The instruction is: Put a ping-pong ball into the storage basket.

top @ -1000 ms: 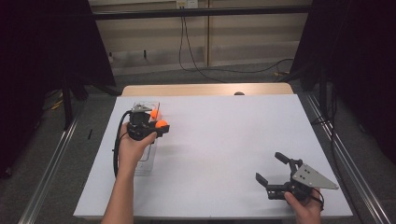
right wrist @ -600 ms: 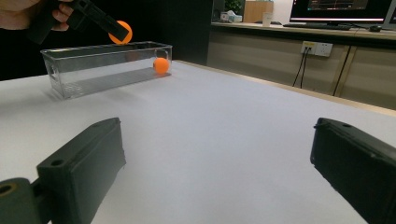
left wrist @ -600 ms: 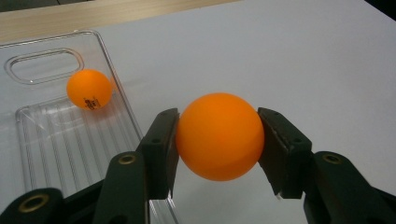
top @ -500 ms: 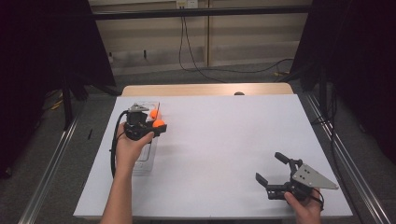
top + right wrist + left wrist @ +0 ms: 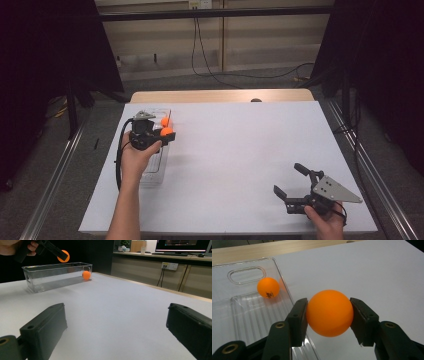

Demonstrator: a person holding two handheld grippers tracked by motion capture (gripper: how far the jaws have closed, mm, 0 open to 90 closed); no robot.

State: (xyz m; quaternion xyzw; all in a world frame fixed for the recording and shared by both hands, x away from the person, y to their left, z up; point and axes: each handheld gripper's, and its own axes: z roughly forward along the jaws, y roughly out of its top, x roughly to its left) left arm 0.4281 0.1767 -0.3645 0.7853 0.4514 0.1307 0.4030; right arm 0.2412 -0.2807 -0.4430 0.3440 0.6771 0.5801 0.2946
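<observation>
My left gripper (image 5: 167, 134) is shut on an orange ball (image 5: 329, 312), both pads pressing its sides, and holds it in the air over the right rim of a clear plastic bin (image 5: 154, 172). A second orange ball (image 5: 268, 287) lies inside the bin at its far end, near the handle cut-out. In the right gripper view the held ball (image 5: 63, 255) hangs above the bin (image 5: 47, 280) and the other ball (image 5: 86, 275) rests in it. My right gripper (image 5: 290, 183) rests at the table's near right corner, jaws wide apart and nothing between them.
The white table (image 5: 240, 150) stretches between the two hands. A wooden strip (image 5: 220, 96) runs along its far edge. Metal rails (image 5: 50, 165) flank the table on the floor, and cables (image 5: 240, 75) lie behind it.
The left gripper with its ball has crept slightly toward the bin's far end. The right gripper has not moved.
</observation>
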